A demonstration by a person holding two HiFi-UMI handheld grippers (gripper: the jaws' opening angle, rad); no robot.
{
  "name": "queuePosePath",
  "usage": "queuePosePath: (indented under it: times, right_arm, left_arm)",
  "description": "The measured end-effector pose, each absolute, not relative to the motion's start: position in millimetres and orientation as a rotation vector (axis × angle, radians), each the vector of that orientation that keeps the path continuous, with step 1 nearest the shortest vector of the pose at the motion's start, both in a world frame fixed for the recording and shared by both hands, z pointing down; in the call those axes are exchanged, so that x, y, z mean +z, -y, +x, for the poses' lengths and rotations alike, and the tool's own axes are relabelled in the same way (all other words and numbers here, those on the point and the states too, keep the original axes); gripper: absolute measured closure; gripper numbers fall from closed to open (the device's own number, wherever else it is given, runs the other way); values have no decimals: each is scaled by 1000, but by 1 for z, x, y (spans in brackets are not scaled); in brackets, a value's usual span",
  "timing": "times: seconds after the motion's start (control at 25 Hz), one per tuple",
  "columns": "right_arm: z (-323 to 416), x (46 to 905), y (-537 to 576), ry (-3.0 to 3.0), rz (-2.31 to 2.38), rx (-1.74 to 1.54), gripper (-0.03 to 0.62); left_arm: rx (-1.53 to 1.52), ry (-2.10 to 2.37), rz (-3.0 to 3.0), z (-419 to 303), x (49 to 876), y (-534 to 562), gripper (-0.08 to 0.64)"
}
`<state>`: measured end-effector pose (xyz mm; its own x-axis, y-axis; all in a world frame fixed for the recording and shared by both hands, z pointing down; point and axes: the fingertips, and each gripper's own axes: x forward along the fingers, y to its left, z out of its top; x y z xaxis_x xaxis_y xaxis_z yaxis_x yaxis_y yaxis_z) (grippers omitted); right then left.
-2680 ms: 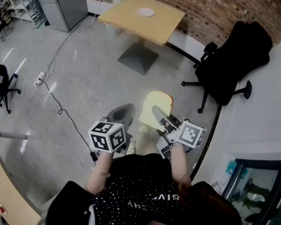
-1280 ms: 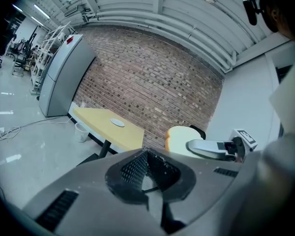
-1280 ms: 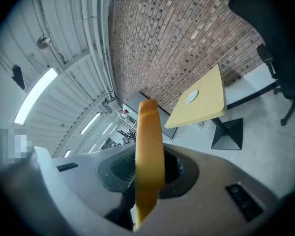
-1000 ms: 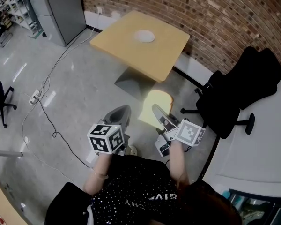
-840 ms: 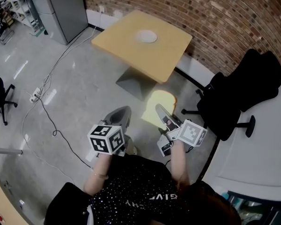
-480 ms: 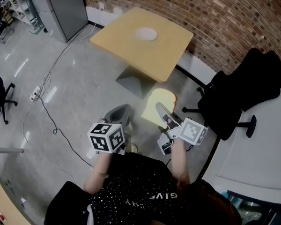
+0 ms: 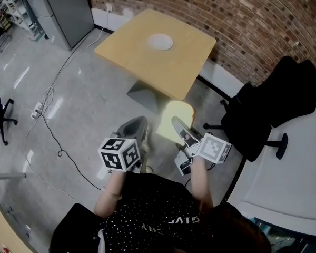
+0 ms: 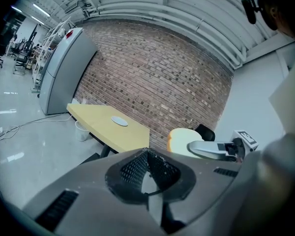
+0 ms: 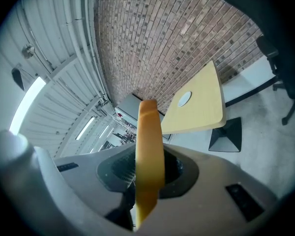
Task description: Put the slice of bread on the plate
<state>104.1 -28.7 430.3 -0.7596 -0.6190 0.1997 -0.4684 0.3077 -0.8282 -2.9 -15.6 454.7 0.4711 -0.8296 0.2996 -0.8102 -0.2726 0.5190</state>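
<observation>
Right tongs (image 7: 180, 130): narrow, both pads pressed on the slice of bread (image 9: 149, 132).
Bread, pose: upright and edge-on between the right jaws. Its rounded top sticks out past the jaw tips and its lower edge reaches back toward the handle.
Bread, place: in the air over the floor, in front of the person's body, just beside the left tongs (image 8: 147, 154) on their right.
Left tongs: jaws drawn together with nothing between them. The tips seem to touch, though the pads lower down are in shadow.
Both tongs: side by side, close together, pointing the same way, slightly downward.
Plate (image 7: 161, 41): ahead of both tongs, well apart from the bread, lying flat and bare.
Table (image 7: 179, 67): yellow top on a single pedestal base, carrying the plate. Its near edge is just ahead of the bread's tip in the head view.
Brick wall (image 7: 242, 15): beyond the table.
Black chair (image 7: 276, 96): to the right of the right tongs.
Cable (image 7: 50, 133): on the floor, left of the left tongs.
</observation>
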Motion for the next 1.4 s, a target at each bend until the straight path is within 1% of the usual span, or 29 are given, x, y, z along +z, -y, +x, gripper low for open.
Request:
queuePosePath:
  times: [0.24,0.52,1.08,1.4]
  right_arm:
    - [107,431,75,-2393,-1035,-1463,497]
    - [107,436,156,-2366,-1081,-1512,497]
    - [81,443,307,-2348,-1085,-1546,497]
    - [74,446,395,-2397,-1133,-1461,497]
  left_arm:
    - [-25,1333,2105,2,455,64,549]
    - [13,1303,2113,5,454,149,549]
    - [47,1250,2108,-16,457,304,549]
    - [32,1294,2151,-28,462,390,549]
